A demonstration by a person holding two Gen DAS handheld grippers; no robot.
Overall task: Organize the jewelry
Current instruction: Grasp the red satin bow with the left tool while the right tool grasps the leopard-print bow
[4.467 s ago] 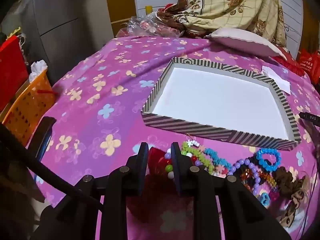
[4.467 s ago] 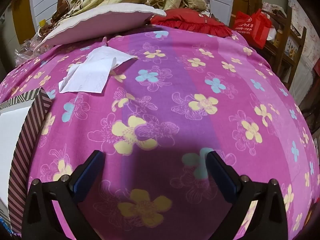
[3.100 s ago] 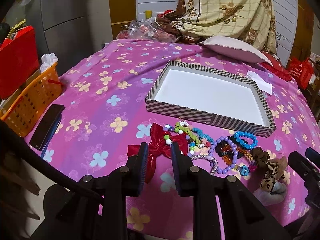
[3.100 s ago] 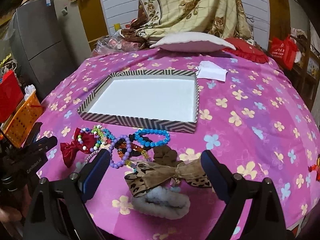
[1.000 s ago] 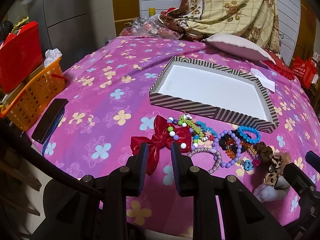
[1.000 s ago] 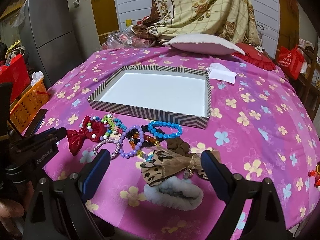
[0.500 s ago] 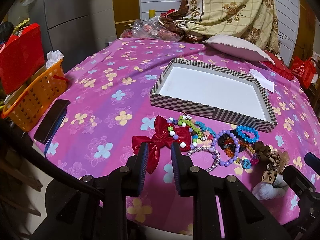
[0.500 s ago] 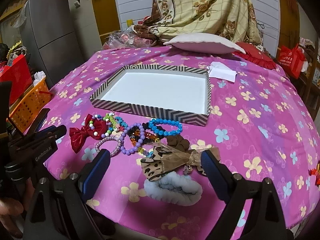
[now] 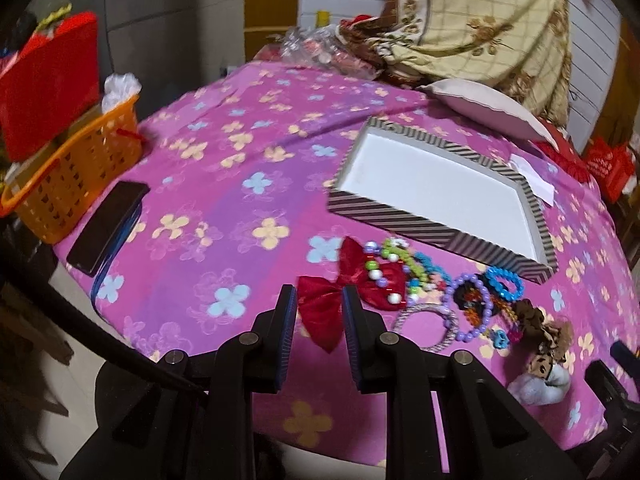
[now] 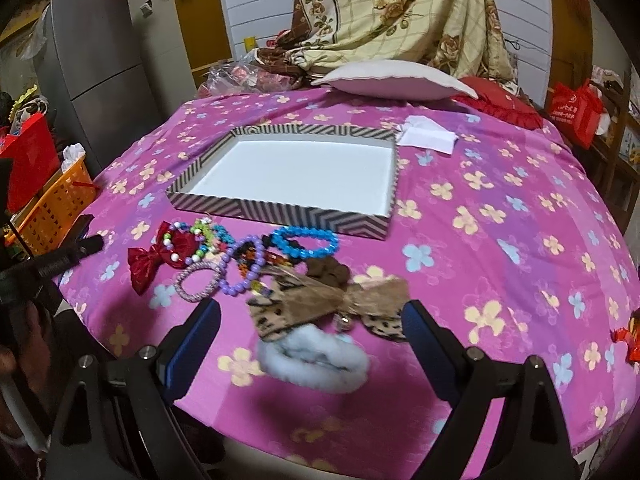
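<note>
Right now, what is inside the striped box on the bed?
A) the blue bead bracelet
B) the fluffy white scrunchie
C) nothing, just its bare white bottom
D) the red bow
C: the striped box shows only its white bottom, while the red bow, the blue bead bracelet and the fluffy white scrunchie all lie on the flowered cover in front of it.

In the right wrist view the leopard-print bow (image 10: 320, 300) and the fluffy white band (image 10: 312, 360), both in front of the striped tray (image 10: 280, 208), are smeared by motion blur. Left of the tray, the left gripper (image 10: 80, 248) is cut off by the picture's edge, its jaws hidden.
</note>
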